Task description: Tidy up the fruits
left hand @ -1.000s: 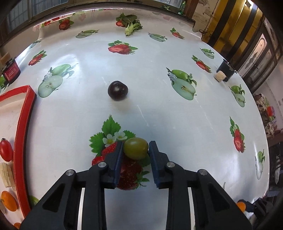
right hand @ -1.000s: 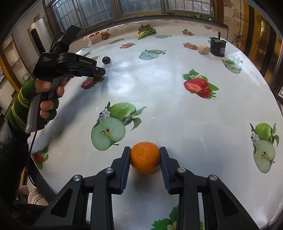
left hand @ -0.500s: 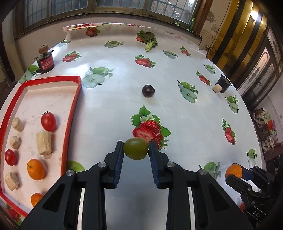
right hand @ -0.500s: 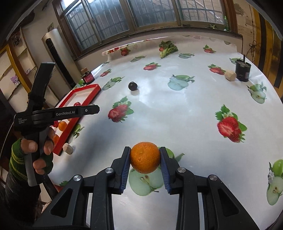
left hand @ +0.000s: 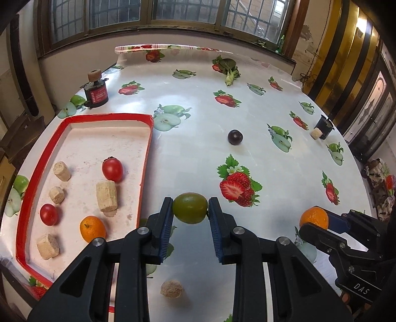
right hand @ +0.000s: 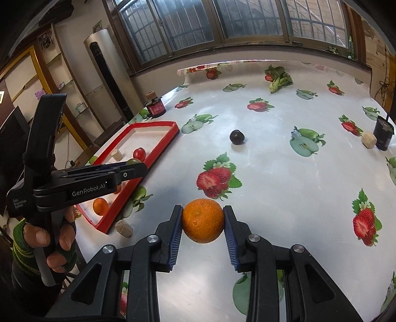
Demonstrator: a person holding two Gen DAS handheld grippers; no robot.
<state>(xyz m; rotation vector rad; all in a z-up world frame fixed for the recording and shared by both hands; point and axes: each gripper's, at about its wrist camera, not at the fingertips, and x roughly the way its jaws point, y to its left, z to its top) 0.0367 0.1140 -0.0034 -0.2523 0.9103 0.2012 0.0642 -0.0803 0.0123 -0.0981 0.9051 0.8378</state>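
Fruit-print table (left hand: 198,128), red tray (left hand: 146,158), plum (left hand: 235,137)

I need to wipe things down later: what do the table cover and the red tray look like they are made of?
Table cover: probably glossy vinyl or oilcloth; it mirrors the window light and carries printed fruit. Red tray: thin red walls and a matte, scuffed white floor, perhaps painted cardboard or plastic; I cannot tell which.

Domestic dining or living room. Indicators: large round table (right hand: 284,153) under a glossy white oilcloth printed with strawberries and apples; behind the table, a row of dark-framed barred windows (right hand: 222,22); left of the table, a tall white floor-standing air-conditioner column (right hand: 109,74) and yellow-framed wall shelves (right hand: 37,81); right of the table, gold-and-black striped panelling (left hand: 339,49).
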